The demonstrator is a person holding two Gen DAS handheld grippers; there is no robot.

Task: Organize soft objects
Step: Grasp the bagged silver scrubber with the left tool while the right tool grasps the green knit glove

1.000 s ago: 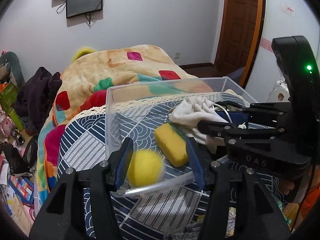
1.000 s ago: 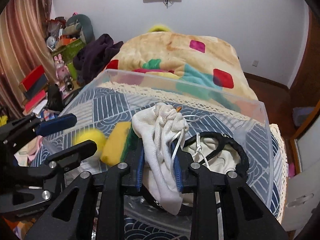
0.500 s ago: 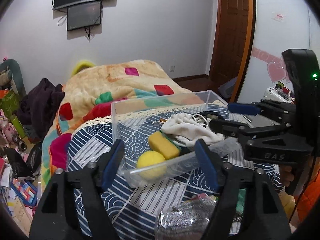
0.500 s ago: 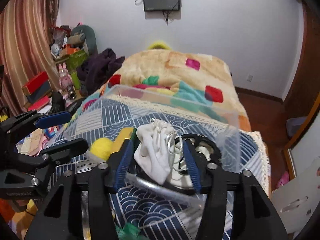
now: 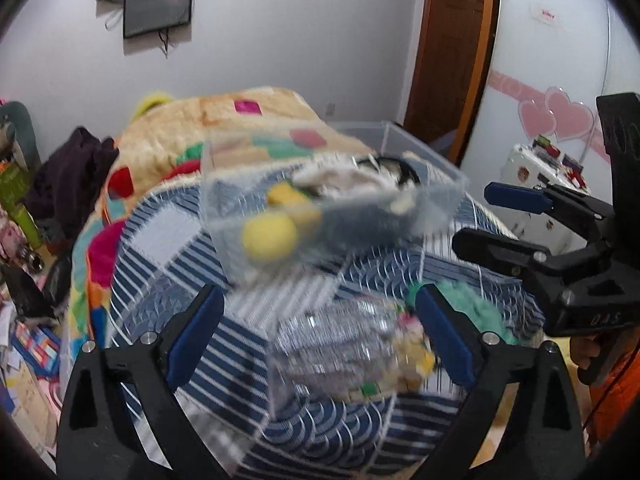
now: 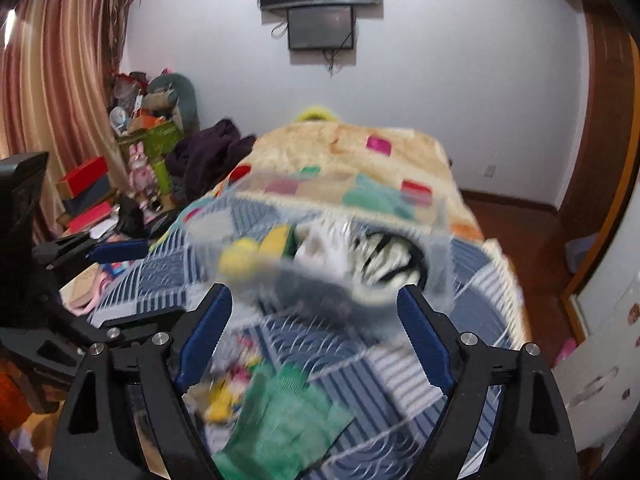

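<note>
The left gripper [image 5: 318,330] has just been opening: its 2 fingers [image 5: 192,332] stand wide, nothing pressed between them, above a blurred silvery packet [image 5: 340,344] on the blue-patterned cloth [image 5: 168,264]. The right gripper [image 6: 314,332] has likewise been opening, its fingers [image 6: 424,344] wide and empty, with a green cloth [image 6: 280,420] below. The clear bin [image 6: 438,248] sits beyond both, well apart, holding a yellow ball [image 5: 268,236], yellow sponge [image 6: 276,240] and white cloth [image 6: 320,248].

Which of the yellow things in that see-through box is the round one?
The yellow ball, at the clear box's near corner. The yellow sponge just behind it is a flat block, not round.
</note>
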